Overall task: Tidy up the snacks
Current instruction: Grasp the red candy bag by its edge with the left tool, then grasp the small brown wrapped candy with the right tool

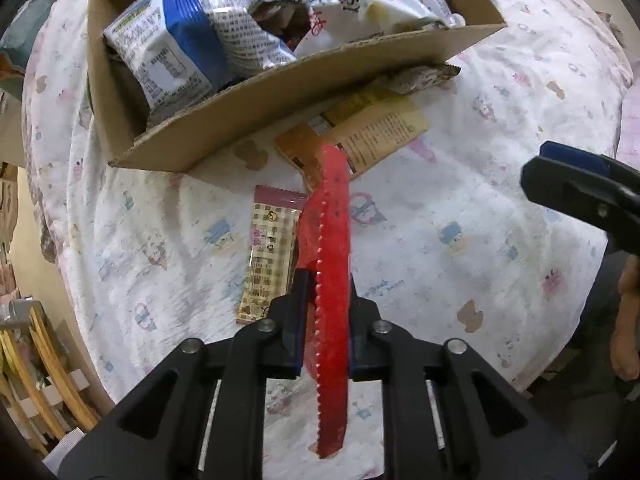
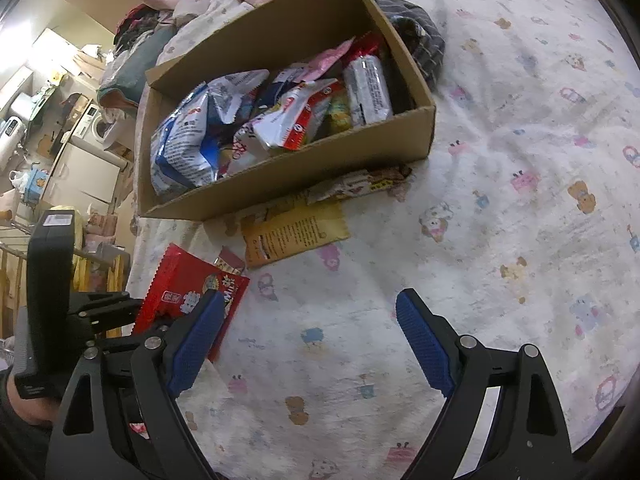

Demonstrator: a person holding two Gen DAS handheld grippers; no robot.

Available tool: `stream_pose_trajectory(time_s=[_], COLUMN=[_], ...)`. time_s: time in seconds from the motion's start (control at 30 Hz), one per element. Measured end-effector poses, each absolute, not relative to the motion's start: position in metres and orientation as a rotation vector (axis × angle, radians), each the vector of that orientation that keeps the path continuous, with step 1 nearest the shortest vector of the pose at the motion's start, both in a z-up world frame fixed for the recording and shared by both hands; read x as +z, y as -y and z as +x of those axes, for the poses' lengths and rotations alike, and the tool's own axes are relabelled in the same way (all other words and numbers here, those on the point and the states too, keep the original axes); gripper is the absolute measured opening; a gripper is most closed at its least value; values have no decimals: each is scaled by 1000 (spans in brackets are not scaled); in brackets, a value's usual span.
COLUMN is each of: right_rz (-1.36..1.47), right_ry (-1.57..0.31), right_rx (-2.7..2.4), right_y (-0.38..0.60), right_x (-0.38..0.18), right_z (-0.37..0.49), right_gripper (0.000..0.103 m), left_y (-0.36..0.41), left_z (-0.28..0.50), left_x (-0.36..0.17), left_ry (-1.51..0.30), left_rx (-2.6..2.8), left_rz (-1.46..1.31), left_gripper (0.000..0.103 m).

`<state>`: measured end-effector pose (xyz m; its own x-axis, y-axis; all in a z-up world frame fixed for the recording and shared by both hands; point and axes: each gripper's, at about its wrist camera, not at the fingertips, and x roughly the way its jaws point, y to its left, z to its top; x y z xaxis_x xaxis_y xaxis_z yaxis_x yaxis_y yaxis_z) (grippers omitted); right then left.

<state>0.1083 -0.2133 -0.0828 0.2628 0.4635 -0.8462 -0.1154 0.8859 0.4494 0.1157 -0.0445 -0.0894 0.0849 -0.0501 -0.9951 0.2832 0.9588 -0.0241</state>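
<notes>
The left wrist view looks almost straight down its own left claw [image 1: 326,312] onto the printed bedsheet [image 1: 460,208], close above it, with the cardboard box [image 1: 256,108] at the top of the picture. The right wrist view slants down along the right claw [image 2: 310,340] from farther back and to the side, taking in the box [image 2: 288,176] whole and the room beyond. Both share the box, the brown packet [image 1: 372,136] [image 2: 292,236] beside it, and the sheet; each also catches the other claw at its edge
</notes>
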Motion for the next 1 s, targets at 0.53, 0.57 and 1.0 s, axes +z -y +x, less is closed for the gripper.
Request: stream_pose_trajectory(time_s=[0.53,0.57,1.0], right_rz=[105,74,53], right_ry=[-1113,-1111,-926], right_rx=[260,246,281], right_y=[187,185,173], right_x=[-126,-136,-158], right_z=[150,154,171], right_gripper=[90,90,90], left_y=[-3,-4,-12], left_z=[104,105,104], left_x=[-28,-29,-37], left_ry=[-1266,-1265,-1267], left_rx=[-204,-205,-181], left_rz=[66,63,40], left_gripper=[7,7,7])
